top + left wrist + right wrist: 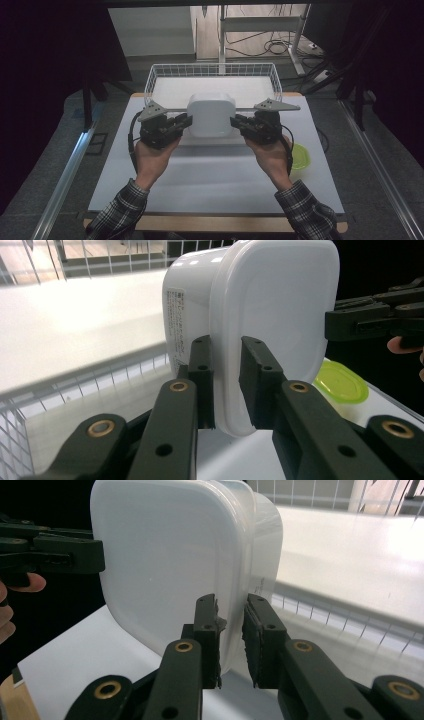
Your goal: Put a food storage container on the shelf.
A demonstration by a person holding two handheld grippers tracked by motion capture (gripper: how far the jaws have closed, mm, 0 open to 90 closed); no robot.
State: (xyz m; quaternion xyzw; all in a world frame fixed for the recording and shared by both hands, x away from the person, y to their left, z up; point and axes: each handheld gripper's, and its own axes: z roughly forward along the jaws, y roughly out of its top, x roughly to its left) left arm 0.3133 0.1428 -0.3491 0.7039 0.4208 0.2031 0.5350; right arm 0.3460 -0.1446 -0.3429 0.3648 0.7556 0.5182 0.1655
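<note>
Clearly both grips are made: the left gripper (226, 385) is pinched onto one side rim of the white lidded container (211, 115), and the right gripper (231, 637) is clamped onto the opposite rim. The container hangs between them above the tabletop's (210, 175) far edge, just short of the wire basket (165, 70). Pickup looks done — what seems left is setting it down, perhaps into the basket; a green lid (301, 156) lies at the right edge.
</note>
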